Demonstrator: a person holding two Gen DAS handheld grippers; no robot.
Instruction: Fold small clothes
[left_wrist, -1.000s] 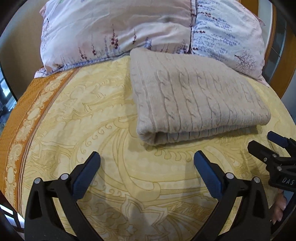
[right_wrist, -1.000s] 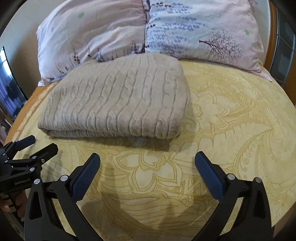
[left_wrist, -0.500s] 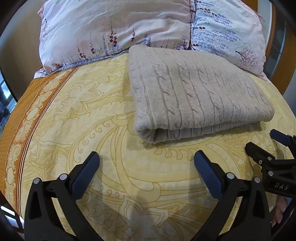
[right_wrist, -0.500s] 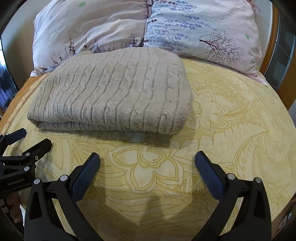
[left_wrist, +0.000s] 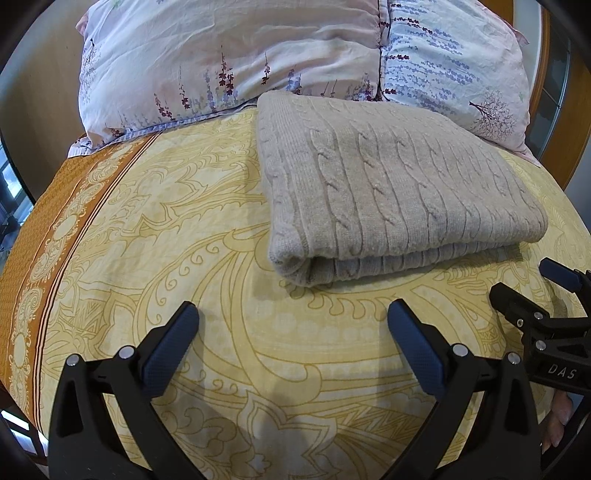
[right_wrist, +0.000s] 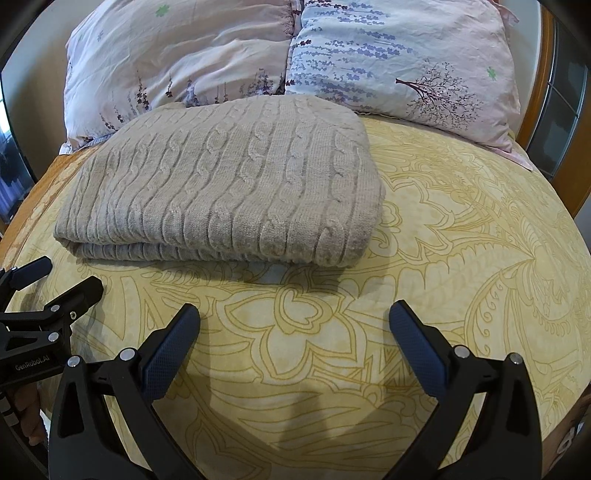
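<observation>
A beige cable-knit sweater (left_wrist: 391, 192) lies folded into a thick rectangle on the yellow patterned bedspread (left_wrist: 177, 229), its folded edge facing me. In the left wrist view my left gripper (left_wrist: 291, 332) hovers open just short of that edge, nothing between its blue pads. The right gripper (left_wrist: 524, 280) shows at the right border, also open. From the right wrist view the same sweater (right_wrist: 229, 184) sits left of centre, and my right gripper (right_wrist: 295, 332) stands open over bare bedspread (right_wrist: 443, 240) in front of it. The left gripper (right_wrist: 59, 277) pokes in from the left.
Two floral pillows (left_wrist: 229, 59) (right_wrist: 399, 55) lean against the head of the bed right behind the sweater. An orange border band (left_wrist: 44, 236) runs down the bedspread's left side. A wooden bed frame (right_wrist: 546, 92) curves along the right.
Both grippers have moved forward, closer to the sweater, which now looks larger and lower in both views. The jaws stayed open; the sweater has not moved.
</observation>
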